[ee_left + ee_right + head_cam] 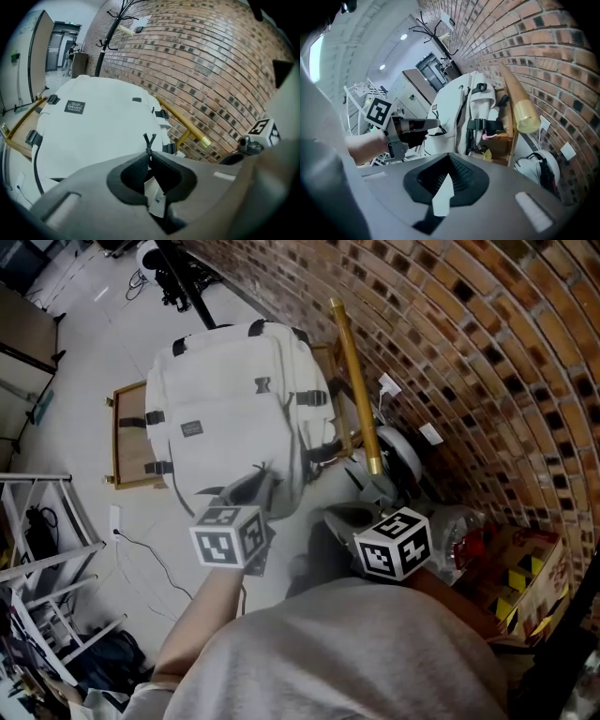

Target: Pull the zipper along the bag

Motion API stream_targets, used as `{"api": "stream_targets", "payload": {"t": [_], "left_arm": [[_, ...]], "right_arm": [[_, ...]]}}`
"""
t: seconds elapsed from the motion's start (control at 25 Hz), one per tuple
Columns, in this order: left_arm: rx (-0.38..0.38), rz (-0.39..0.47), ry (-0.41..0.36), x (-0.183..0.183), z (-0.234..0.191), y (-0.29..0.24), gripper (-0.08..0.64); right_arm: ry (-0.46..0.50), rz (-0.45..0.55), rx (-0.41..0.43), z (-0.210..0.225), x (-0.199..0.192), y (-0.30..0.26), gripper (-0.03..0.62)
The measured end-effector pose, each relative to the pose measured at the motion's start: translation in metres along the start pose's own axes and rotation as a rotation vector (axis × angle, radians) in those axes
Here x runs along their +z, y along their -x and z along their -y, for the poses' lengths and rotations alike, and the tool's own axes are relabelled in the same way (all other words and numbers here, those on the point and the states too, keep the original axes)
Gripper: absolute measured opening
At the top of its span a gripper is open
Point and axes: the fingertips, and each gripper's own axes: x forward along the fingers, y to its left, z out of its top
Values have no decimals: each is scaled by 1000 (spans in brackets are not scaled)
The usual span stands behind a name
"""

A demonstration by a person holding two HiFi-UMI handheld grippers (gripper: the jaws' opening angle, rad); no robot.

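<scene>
Softness is the main handling issue, I judge: the white bag is limp fabric and light, so it will likely bunch or slide instead of resisting a pull. It lies flat over most of the wooden tabletop, carry handle toward the far edge, lower end reaching the near edge. The side of the tabletop with the gold rail is next to the brick wall.

The left gripper is pressed together on the black zipper pull, a thin forked cord at the bag's near end, whose tips stick out just beyond the jaws. That cord is the right place to hold, being small but not slippery.

The right gripper has its jaws together with nothing between them, off the tabletop's near edge beside the left one. It could usefully pin the fabric near the zipper to keep the track taut.
</scene>
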Motion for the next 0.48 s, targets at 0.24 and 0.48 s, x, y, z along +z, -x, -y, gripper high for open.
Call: {"api": "stream_targets", "payload": {"t": [0.24, 0.48], "left_arm": [[-18, 5, 35, -6, -6, 10, 29], [-33, 13, 55, -7, -8, 14, 29]], "right_arm": [[51, 3, 9, -5, 25, -27, -2], [86, 30, -15, -1, 53, -51, 0]]}}
